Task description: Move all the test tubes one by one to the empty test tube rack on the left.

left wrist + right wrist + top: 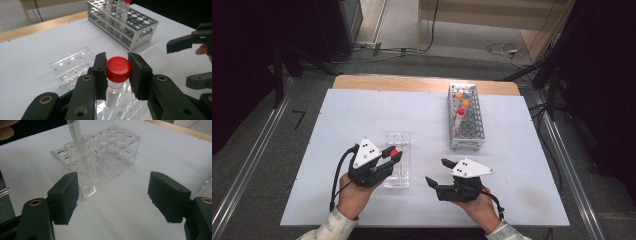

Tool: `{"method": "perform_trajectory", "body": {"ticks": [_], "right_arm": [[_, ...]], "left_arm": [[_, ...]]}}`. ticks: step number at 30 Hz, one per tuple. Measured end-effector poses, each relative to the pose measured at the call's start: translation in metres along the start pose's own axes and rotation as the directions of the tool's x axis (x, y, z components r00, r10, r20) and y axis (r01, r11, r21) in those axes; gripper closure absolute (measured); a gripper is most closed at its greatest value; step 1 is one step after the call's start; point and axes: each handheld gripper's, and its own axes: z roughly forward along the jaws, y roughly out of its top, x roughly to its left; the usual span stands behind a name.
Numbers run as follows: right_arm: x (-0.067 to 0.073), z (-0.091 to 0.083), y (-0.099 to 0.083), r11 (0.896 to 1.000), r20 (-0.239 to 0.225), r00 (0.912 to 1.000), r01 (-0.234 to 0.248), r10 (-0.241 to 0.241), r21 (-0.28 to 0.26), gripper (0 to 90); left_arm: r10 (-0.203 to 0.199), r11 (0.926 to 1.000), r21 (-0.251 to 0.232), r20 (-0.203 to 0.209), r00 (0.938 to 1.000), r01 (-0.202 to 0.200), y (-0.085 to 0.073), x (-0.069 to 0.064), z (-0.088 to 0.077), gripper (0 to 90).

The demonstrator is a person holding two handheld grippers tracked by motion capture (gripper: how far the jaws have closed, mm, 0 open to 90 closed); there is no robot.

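Left gripper view showed the left gripper (117,73) clamped on the red cap of a tube (118,69), its lower end already inside a hole of the clear rack (71,65). Seating the tube looked like the step in hand; next it would need lowering straight, then releasing. Beside it, the right gripper (438,172) hung wide apart, holding nothing.

A lab bench: metal tube rack (466,117), clear rack (397,159), cabled floor.
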Motion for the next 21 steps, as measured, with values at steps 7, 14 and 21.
{"method": "perform_trajectory", "body": {"ticks": [7, 14, 21], "right_arm": [[-0.001, 0.000, 0.000, 1.000, 0.007, 1.0000, -0.004, 0.004, 0.000, 23.6], [-0.014, -0.005, 0.002, 0.999, 0.072, 0.9969, -0.029, 0.031, -0.030, 24.7], [-0.041, -0.003, 0.010, 0.994, 0.193, 0.9759, -0.093, 0.102, -0.054, 25.5]], "left_arm": [[-0.024, 0.9997, 0.005, 0.019, 0.9995, 0.024, -0.002, 0.002, 0.002, 59.6], [-0.066, 0.9973, -0.034, -0.001, 0.9978, 0.066, -0.001, 0.006, -0.004, 41.2], [-0.132, 0.9898, -0.059, -0.044, 0.9902, 0.130, -0.002, 0.013, -0.006, 18.8]]}}
